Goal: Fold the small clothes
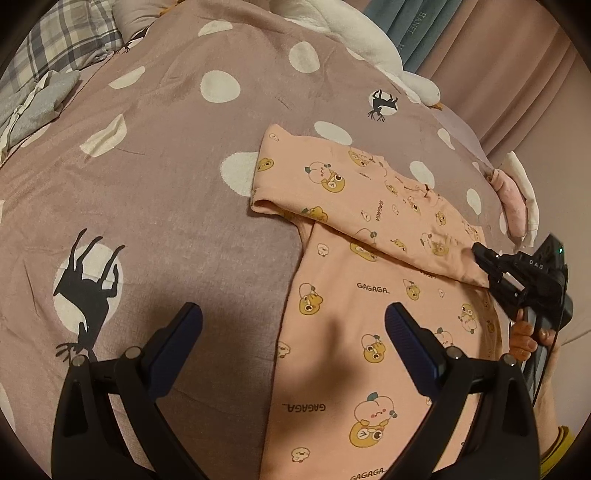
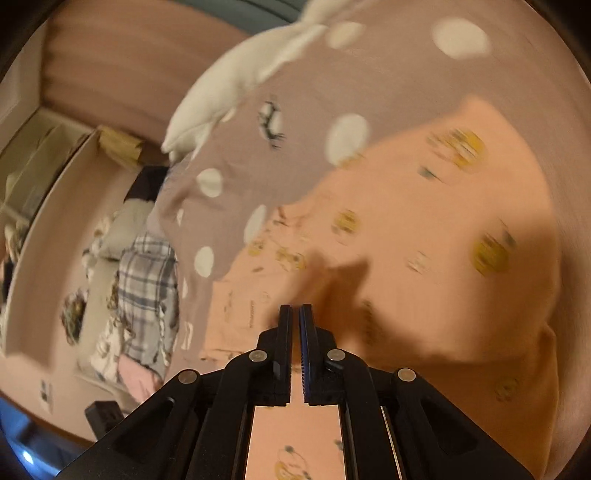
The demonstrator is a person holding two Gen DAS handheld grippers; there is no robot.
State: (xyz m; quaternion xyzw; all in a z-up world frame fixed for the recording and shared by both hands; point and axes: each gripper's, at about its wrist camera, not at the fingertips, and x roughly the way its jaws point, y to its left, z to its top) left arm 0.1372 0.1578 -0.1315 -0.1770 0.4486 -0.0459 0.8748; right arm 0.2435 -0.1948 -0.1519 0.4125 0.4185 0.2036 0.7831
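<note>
I see the soft peach cartoon-print garment lying partly folded on the dotted mauve bed, at three o'clock of my wide-open left tongs, while my right tongs are nearly closed, gripping nothing.

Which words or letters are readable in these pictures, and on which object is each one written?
"GAGAGA": printed repeatedly on the pink garment.
"DAS": on the right gripper body.
"HANEL": on the blue-green curtain; it may continue out of view.
Right wrist view: too blurred to read.

Each black hand-held gripper has blue ribbed pads, silver pivot screws, and a yellow sleeve cuff behind.
</note>
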